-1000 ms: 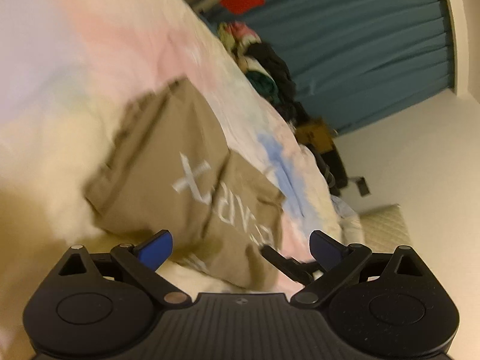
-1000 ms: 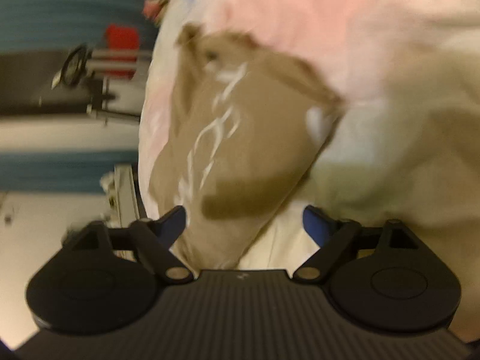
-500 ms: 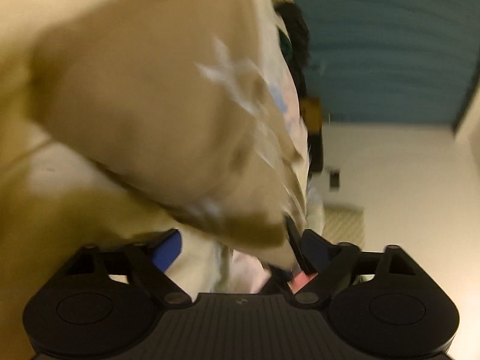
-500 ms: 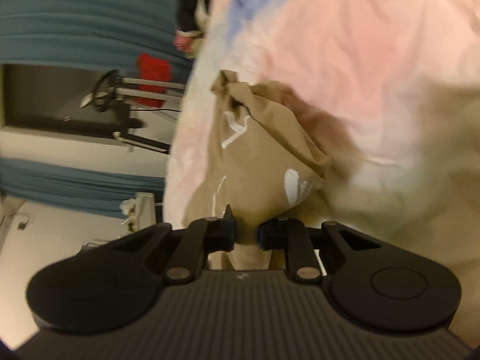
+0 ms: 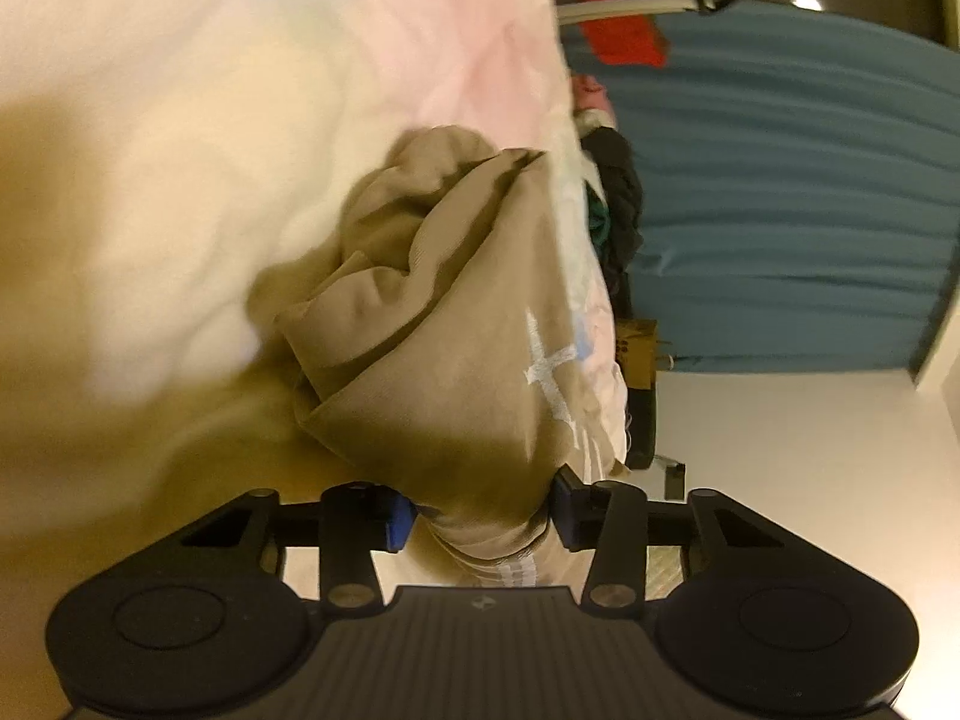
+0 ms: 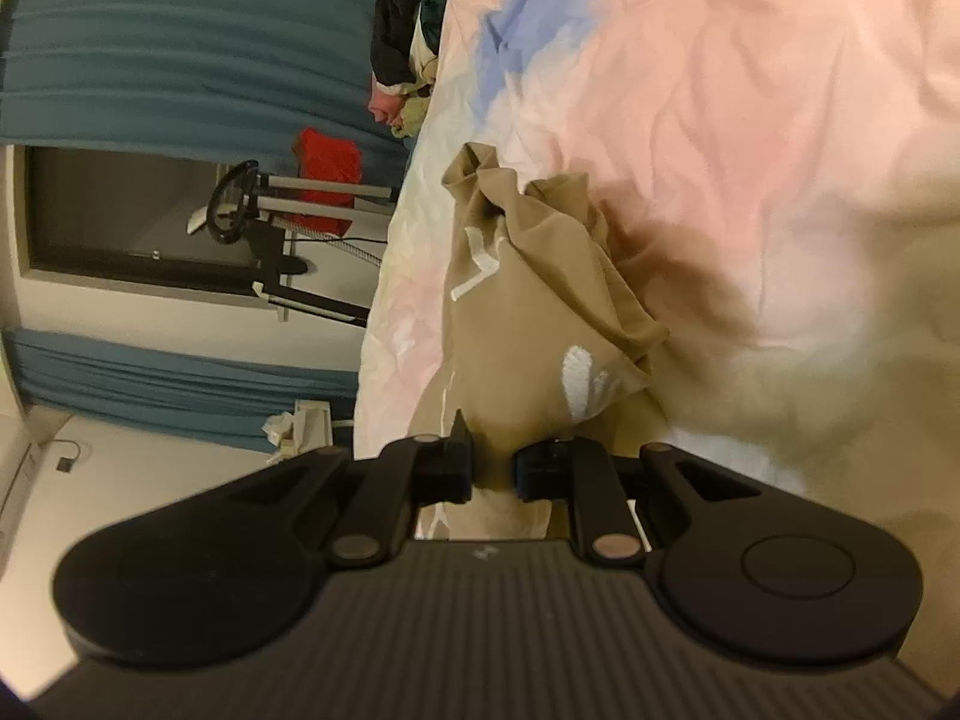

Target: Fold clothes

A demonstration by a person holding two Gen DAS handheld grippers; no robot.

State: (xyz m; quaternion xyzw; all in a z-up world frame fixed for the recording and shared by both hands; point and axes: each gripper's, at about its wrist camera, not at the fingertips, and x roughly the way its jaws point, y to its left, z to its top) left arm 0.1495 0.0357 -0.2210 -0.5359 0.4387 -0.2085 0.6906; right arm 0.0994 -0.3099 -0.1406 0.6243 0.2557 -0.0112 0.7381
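Observation:
A tan garment with white lettering [image 5: 444,324] lies bunched on a pastel bed cover [image 5: 240,90]. My left gripper [image 5: 483,516] is shut on a thick fold of the tan garment, cloth filling the gap between the blue-padded fingers. In the right wrist view the same tan garment [image 6: 534,300] hangs crumpled from my right gripper [image 6: 492,471], which is shut on its near edge. The cloth between each pair of fingers hides the pads' inner faces.
A pile of dark and coloured clothes [image 5: 612,204] lies at the bed's far edge, also in the right wrist view [image 6: 408,42]. Teal curtains [image 5: 780,192], a red item on a metal rack [image 6: 324,180], and a pale floor [image 5: 780,438] lie beyond.
Both grippers went from open over the garment to shut on it, the right first and then the left. The garment has been pulled up from flat into a bunch.

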